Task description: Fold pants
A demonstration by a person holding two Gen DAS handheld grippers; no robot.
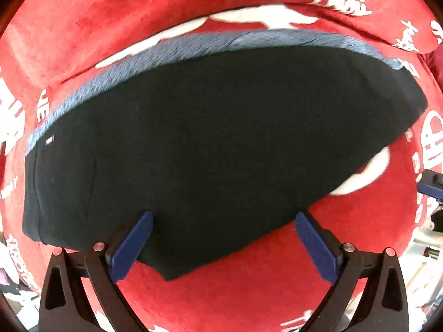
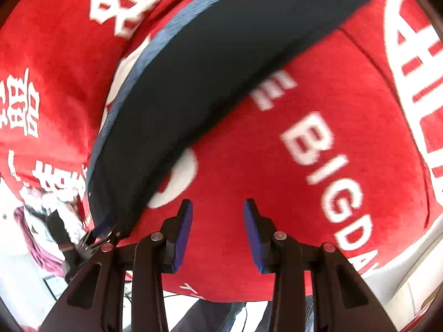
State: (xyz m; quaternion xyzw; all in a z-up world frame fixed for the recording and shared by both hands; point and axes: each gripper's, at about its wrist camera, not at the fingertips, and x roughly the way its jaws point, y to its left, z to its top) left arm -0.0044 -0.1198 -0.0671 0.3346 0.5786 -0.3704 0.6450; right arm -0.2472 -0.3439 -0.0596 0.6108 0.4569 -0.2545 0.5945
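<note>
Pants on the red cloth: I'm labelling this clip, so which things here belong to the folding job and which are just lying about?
Part of the job:
- black pants with a blue-grey waistband
- left gripper, open
- right gripper, open

Just there:
- red cloth with white lettering underneath
- clutter beyond the cloth's edge, too blurred to name

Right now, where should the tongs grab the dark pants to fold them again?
Probably the near corner of the dark pants, the point lying between the open left tongs. It juts toward them over the red cloth, so they could come in low from the near side and pinch it. The blue waistband lies along the far edge, harder to reach.
</note>
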